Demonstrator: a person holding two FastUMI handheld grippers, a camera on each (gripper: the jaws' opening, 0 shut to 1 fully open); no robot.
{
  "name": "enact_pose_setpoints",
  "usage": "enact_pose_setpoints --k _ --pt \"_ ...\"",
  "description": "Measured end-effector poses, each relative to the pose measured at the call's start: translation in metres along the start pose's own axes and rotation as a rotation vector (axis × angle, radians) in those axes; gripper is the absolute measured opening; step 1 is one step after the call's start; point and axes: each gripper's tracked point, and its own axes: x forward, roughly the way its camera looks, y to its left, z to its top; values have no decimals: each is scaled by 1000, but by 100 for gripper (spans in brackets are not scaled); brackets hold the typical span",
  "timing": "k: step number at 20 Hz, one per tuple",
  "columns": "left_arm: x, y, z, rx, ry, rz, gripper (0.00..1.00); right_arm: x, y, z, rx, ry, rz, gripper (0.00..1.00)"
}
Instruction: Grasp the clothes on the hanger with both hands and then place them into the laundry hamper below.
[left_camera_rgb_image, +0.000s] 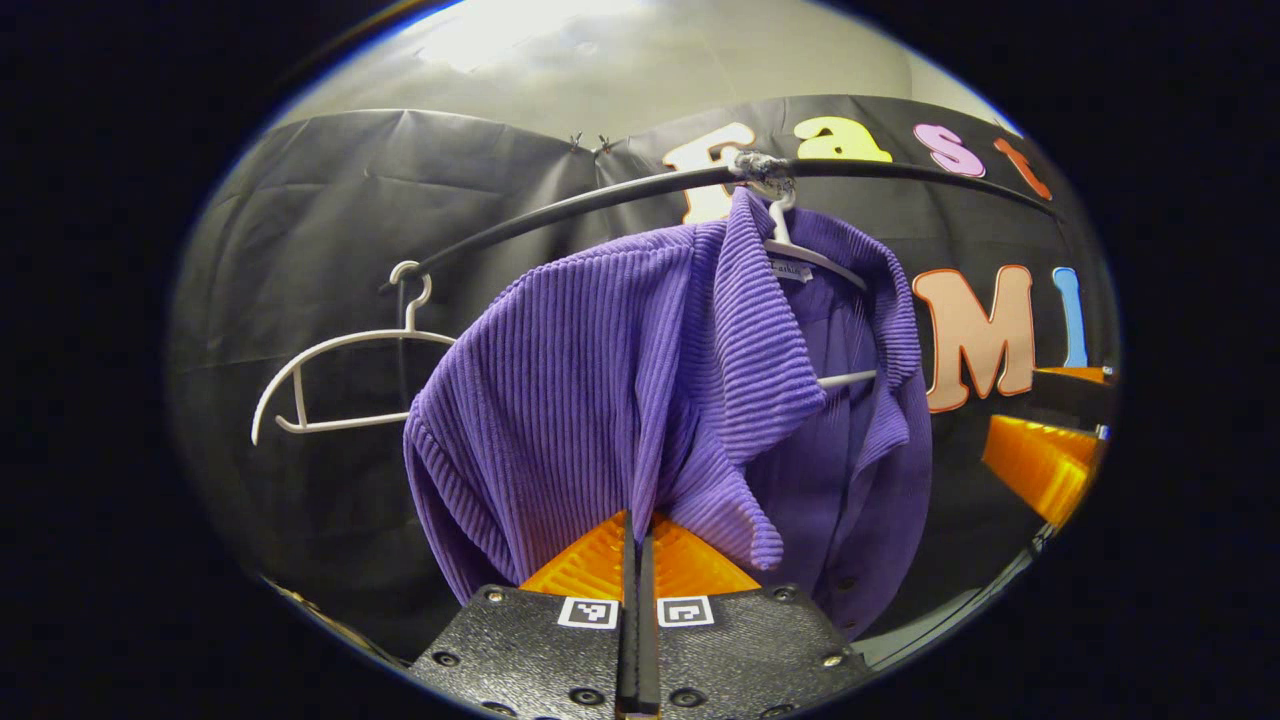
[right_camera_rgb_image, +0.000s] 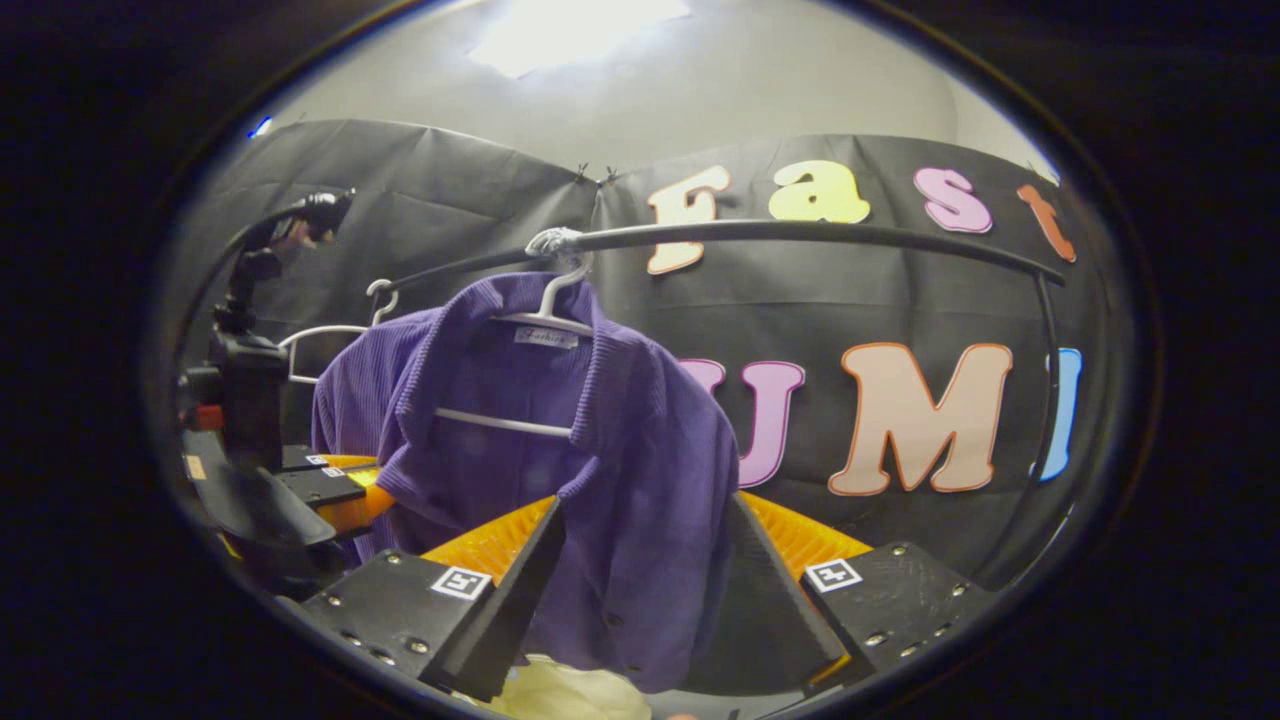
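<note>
Hanging from a white hanger (right_camera_rgb_image: 545, 310) on the black rail (right_camera_rgb_image: 800, 233), the purple ribbed shirt (right_camera_rgb_image: 640, 470) has not come off yet. The left claw (left_camera_rgb_image: 637, 545) is pinched tight on a fold of its front, fingers closed with cloth between them. The right claw (right_camera_rgb_image: 640, 560) stands wide, the shirt's other side hanging between its fingers but, as far as I can judge, not gripped.

Pulling down now with one side held could tilt the hanger, snag the collar on it, or drag it along the rail toward the bare hanger (left_camera_rgb_image: 340, 385). A thin pinch might also slip. A neck label (right_camera_rgb_image: 546, 338) carries small script, too blurred to read.
</note>
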Motion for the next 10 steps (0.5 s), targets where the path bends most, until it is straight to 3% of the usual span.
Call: enact_pose_setpoints --k 4,10 --pt "-17 -3 9 -50 3 -71 0 19 11 -15 21 32 24 98" --pt "-43 11 50 -86 -58 -92 0 42 40 -27 47 60 60 98"
